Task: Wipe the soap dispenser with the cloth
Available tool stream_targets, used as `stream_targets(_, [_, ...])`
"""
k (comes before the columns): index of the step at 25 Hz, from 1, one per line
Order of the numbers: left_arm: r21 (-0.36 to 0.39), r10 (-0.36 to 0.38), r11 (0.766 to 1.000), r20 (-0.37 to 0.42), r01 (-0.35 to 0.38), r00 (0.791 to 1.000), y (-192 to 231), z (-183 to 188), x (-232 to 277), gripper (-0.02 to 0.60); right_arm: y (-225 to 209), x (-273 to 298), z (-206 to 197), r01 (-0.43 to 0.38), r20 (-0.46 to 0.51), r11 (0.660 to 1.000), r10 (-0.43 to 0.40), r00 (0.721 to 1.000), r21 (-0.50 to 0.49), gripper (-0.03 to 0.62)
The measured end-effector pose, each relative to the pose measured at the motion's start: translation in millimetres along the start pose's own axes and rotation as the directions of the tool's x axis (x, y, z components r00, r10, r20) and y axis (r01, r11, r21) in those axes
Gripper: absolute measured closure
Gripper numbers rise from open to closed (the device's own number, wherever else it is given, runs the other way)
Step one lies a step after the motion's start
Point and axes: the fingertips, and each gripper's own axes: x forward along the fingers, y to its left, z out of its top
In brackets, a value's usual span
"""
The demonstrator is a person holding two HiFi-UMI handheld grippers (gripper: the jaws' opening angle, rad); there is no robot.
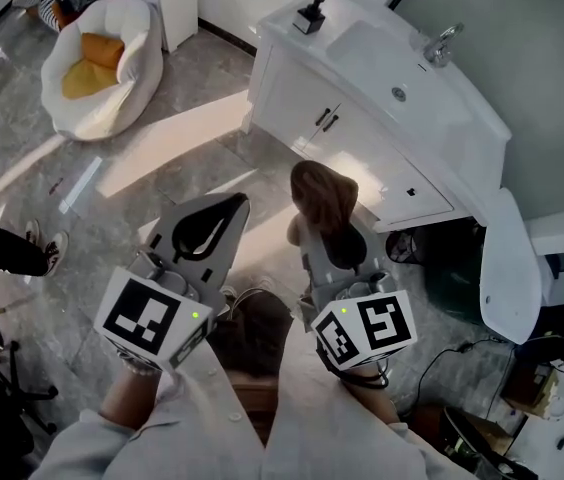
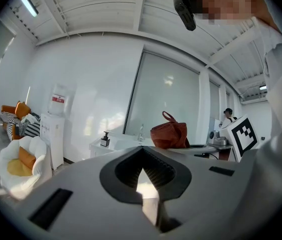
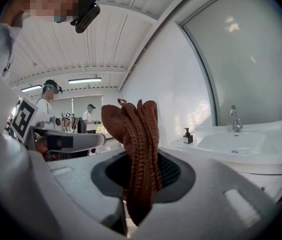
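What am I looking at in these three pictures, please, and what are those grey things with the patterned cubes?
There is no robot: a person holds a grey claw in each hand, each with a marker cube. The head view looks down from the person's head; each gripper view looks along one claw. The left claw is shut and empty. The right claw is shut on a rust-brown knitted cloth. Ahead stands a white washstand with a tap and a black soap dispenser on it, not yet reached.

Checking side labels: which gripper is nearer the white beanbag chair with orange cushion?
Left. In head view, the left gripper is below-right of the white beanbag chair; the right gripper lies farther right.
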Motion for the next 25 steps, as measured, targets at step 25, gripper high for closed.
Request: stream_targets(25, [-0.014, 0.053, 0.998, 0.002, -0.053, 0.999, 43, 4, 24, 0.577, -15, 55, 12, -0.048, 0.007, 0.999, 0.048, 0.999, -0.024, 0.510])
